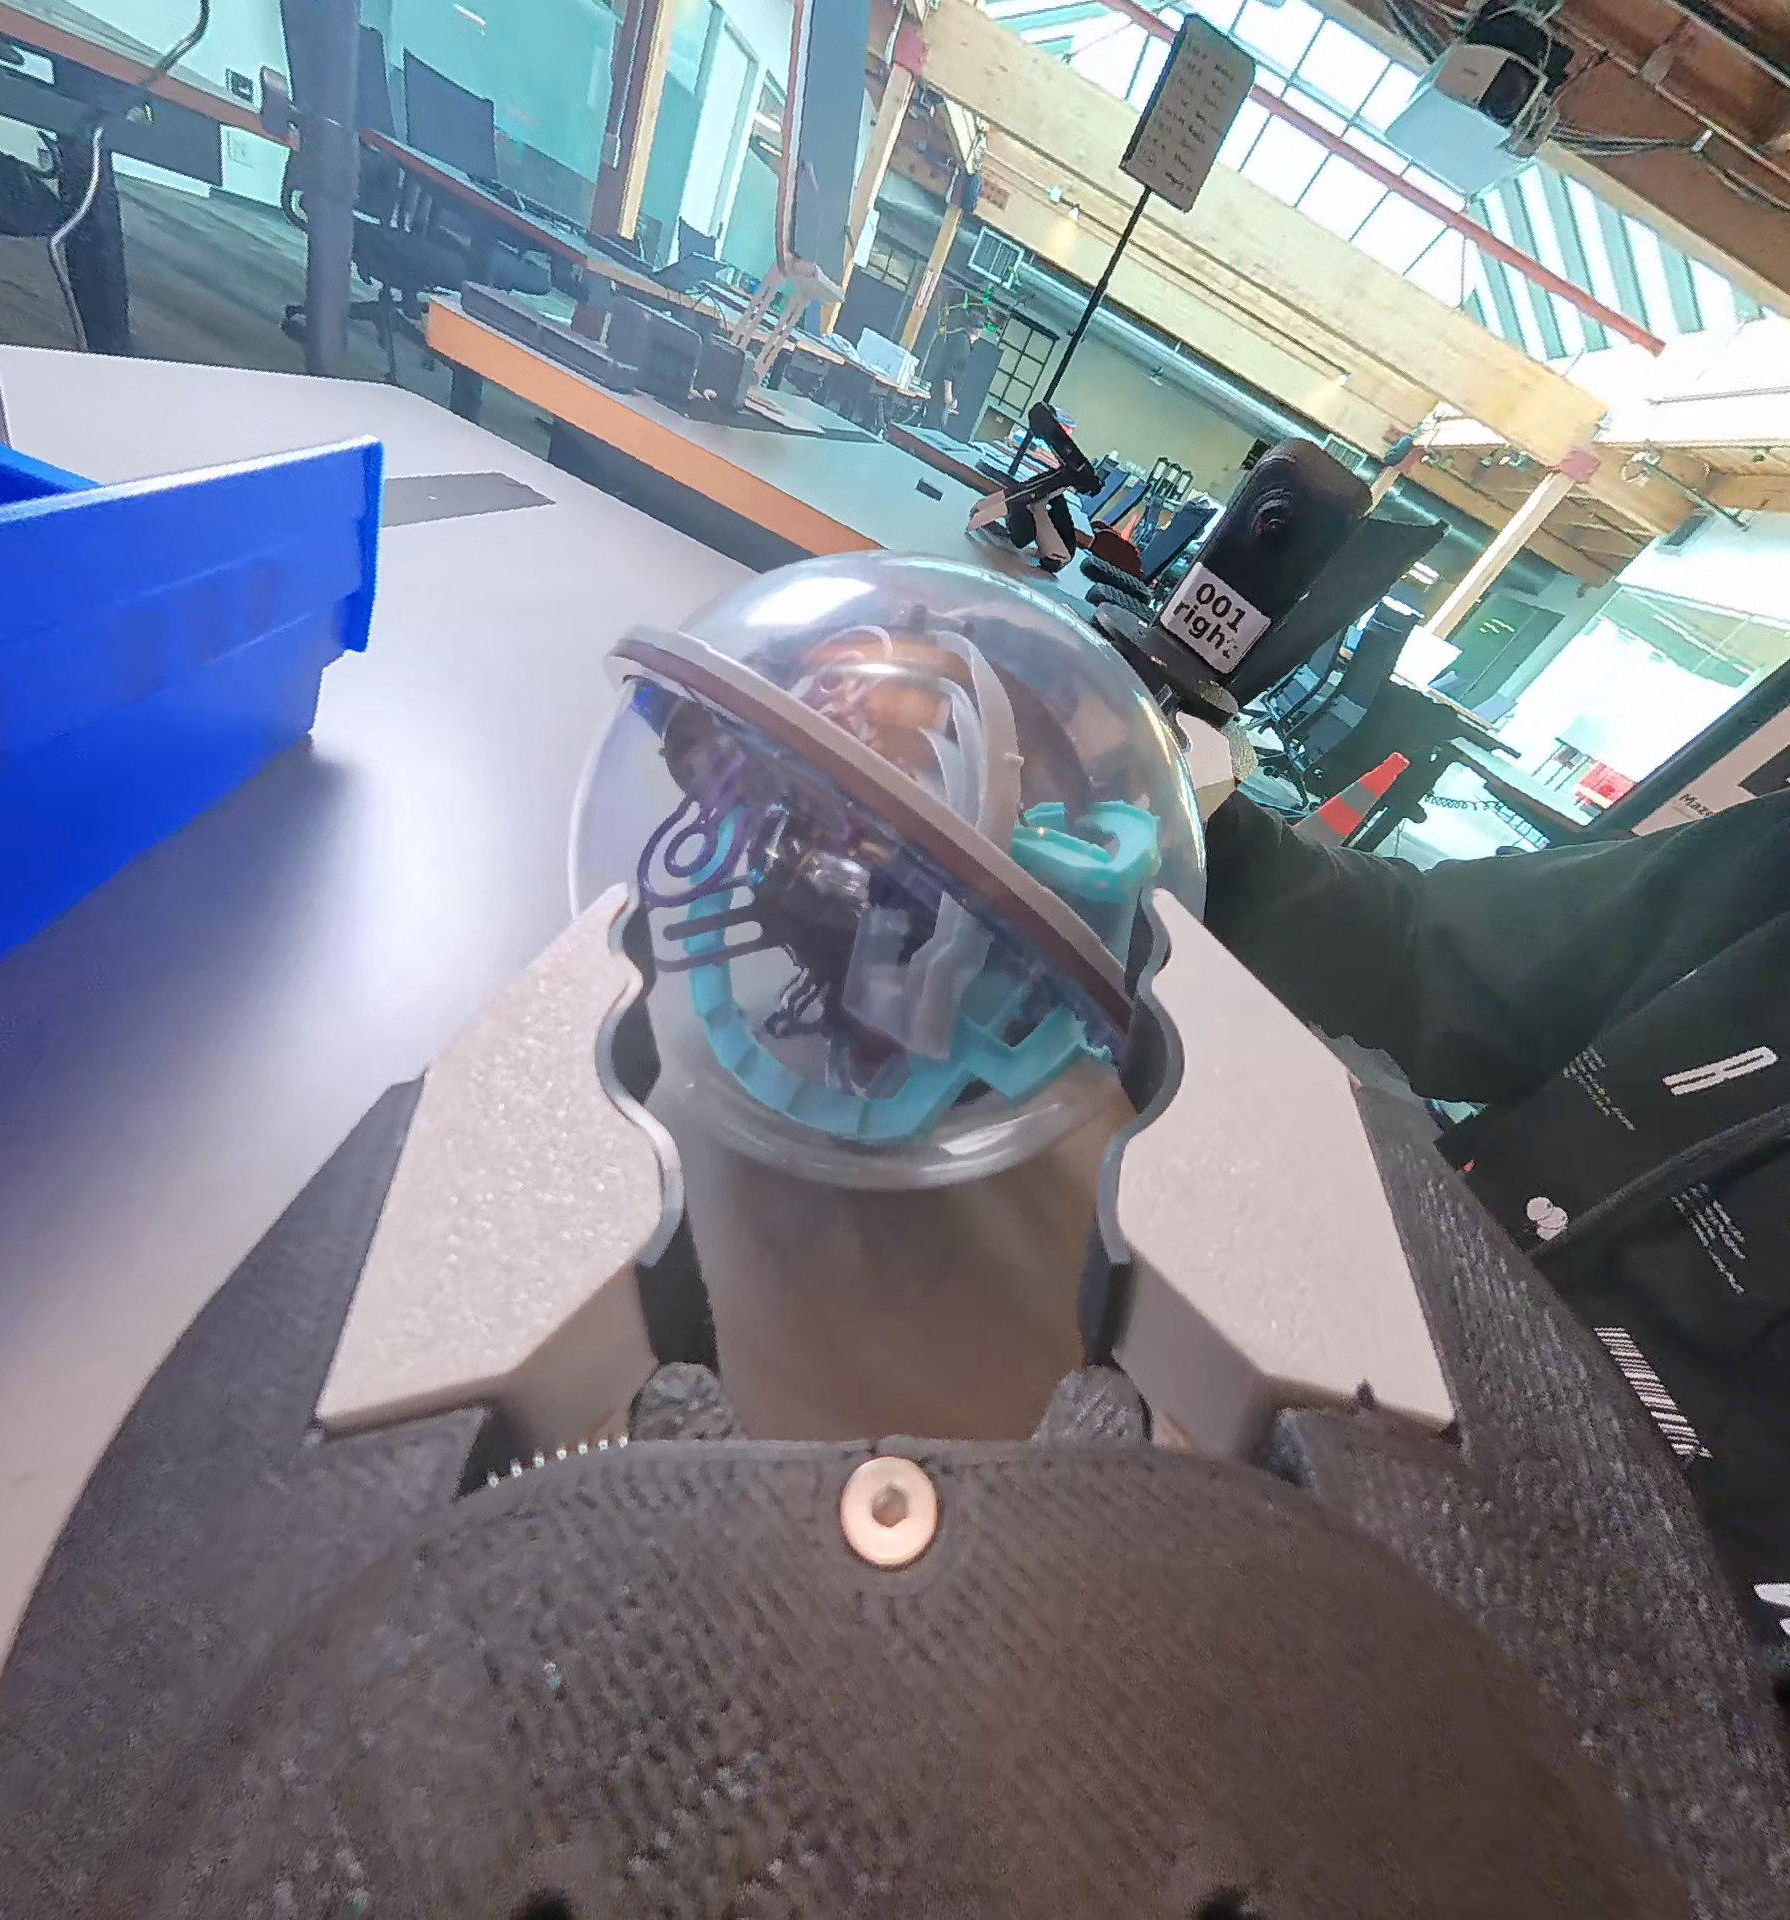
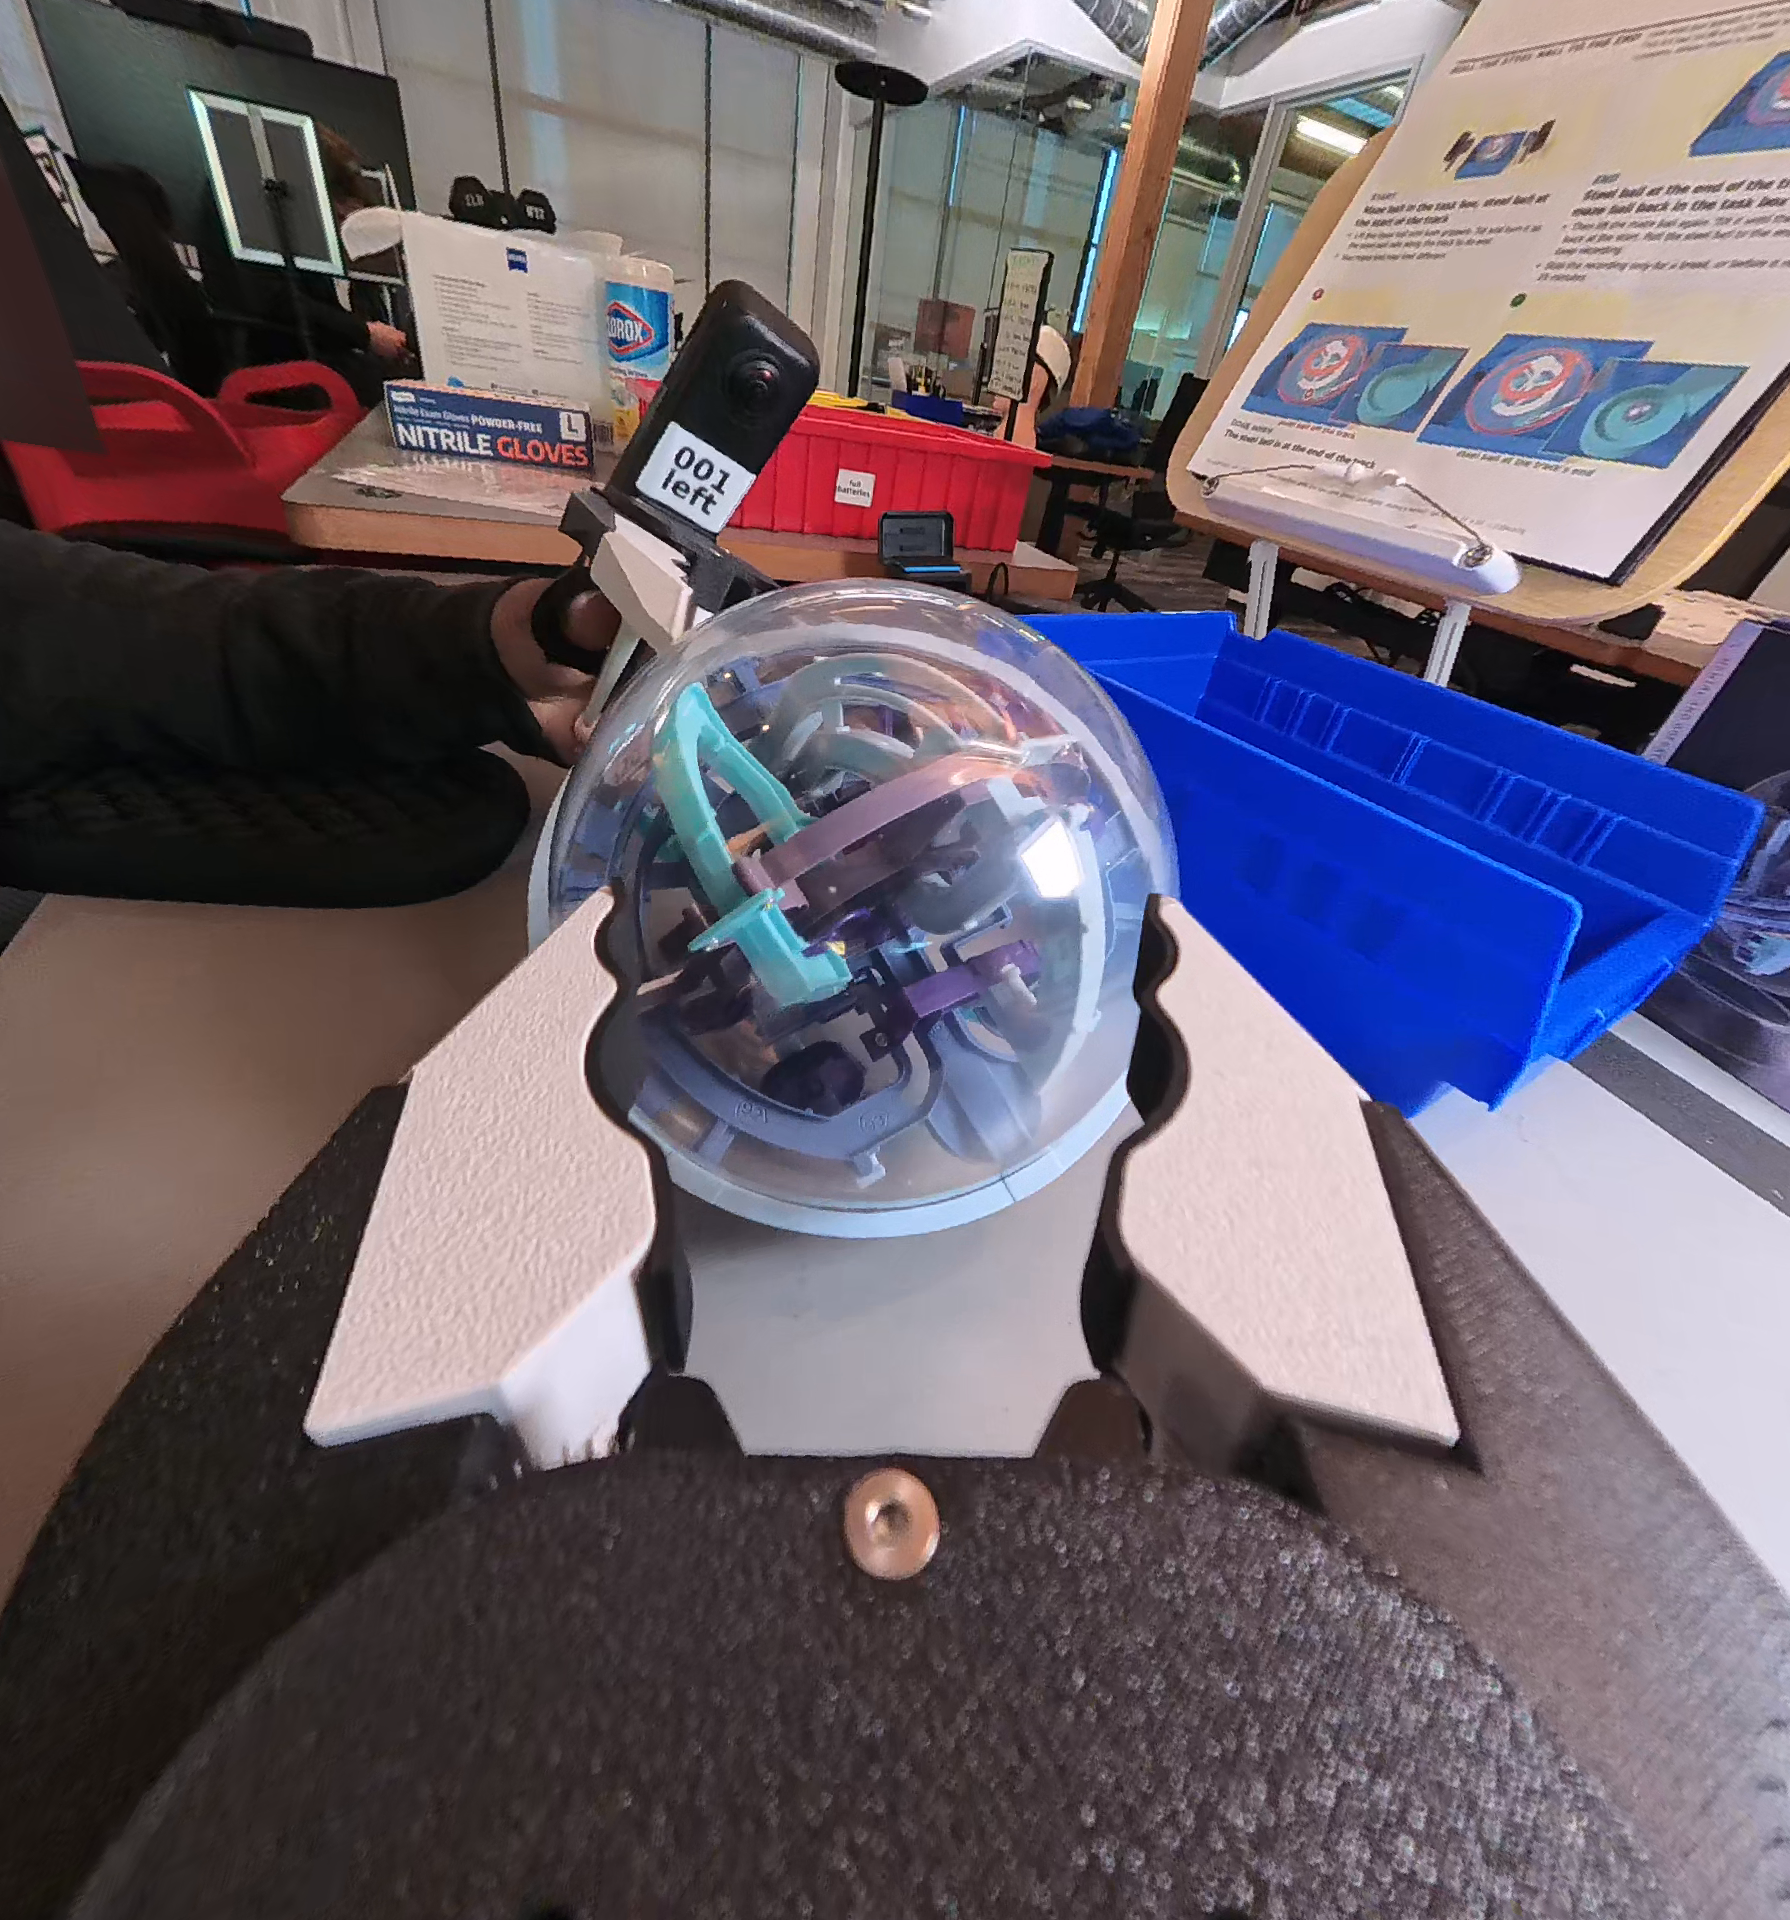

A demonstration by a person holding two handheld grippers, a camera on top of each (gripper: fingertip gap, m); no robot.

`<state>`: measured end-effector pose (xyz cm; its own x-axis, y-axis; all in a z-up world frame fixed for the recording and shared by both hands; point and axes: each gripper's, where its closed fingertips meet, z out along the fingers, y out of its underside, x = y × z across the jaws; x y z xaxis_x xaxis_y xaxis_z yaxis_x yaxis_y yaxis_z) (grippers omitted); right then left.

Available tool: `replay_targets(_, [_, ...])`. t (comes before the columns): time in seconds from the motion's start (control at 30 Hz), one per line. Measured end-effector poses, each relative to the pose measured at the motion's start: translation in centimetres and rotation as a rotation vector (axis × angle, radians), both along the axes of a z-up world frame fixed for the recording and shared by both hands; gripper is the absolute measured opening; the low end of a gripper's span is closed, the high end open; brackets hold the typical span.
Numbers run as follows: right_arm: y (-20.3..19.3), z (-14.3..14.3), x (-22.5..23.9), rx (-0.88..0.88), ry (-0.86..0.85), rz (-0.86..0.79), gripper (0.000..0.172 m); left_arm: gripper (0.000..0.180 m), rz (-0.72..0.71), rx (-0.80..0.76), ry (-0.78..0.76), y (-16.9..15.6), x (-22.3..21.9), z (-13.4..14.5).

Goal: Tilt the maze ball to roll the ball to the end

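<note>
Maze ball [image 1: 886,873] sits between both of my tongs, lifted clear of the bench [image 1: 195,987] and tipped so its grey equator ring slants steeply from upper left to lower right in the left wrist view. My left tongs [image 1: 886,935] stand wide apart, and the clear shell fills the gap, with both white fingers [image 1: 517,1091] up against its sides as far as I can see. My right tongs [image 2: 886,956] come at it from the opposite side, likewise spread wide, and the sphere looks seated in the wavy notches of those fingers [image 2: 1275,1122]. I read that as both pairs gripping the globe together, though the exact pad contact is partly hidden by the curve of the plastic.

The blue bin [image 2: 1390,831] stands just beside the ball on the bench, with nothing in it that I can see. An instruction board [image 2: 1545,312] leans on a stand behind it.

As for progress: picking the ball up and getting a two-sided hold look done, and the tilting is under way, judging by the slanted ring. What I cannot find is the small steel ball itself; among the teal, purple and grey tracks nothing shows clearly enough to call. So I cannot say how far along the track it has rolled. Most of the work, I judge, is still ahead: rolling it to the track's end.
</note>
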<state>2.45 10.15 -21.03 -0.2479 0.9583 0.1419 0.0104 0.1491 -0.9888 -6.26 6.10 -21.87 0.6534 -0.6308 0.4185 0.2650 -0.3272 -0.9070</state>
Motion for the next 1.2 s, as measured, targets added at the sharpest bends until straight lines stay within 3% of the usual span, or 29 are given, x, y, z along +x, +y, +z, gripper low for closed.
replay_targets(0.2, [0.3,0.1,0.0,-0.003,0.004,-0.010,0.093,0.070,0.018,0.014,-0.006,-0.3,-0.7,0.4])
replay_targets(0.37, [0.2,-0.1,0.0,0.007,-0.001,-0.010,0.091,0.042,0.019,0.027,-0.019,-0.7,-1.4,0.6])
replay_targets(0.43, [0.2,-0.2,0.0,0.018,-0.006,-0.011,0.091,0.017,0.012,0.032,-0.020,-0.9,-1.5,0.6])
replay_targets(0.47, [0.1,-0.3,0.0,0.022,-0.008,-0.009,0.090,0.014,0.014,0.024,-0.019,-0.9,-1.6,0.4])
replay_targets(1.2, [-0.3,-0.5,0.0,0.027,-0.017,0.013,0.093,0.018,-0.011,0.044,0.004,-1.3,-1.0,0.5])
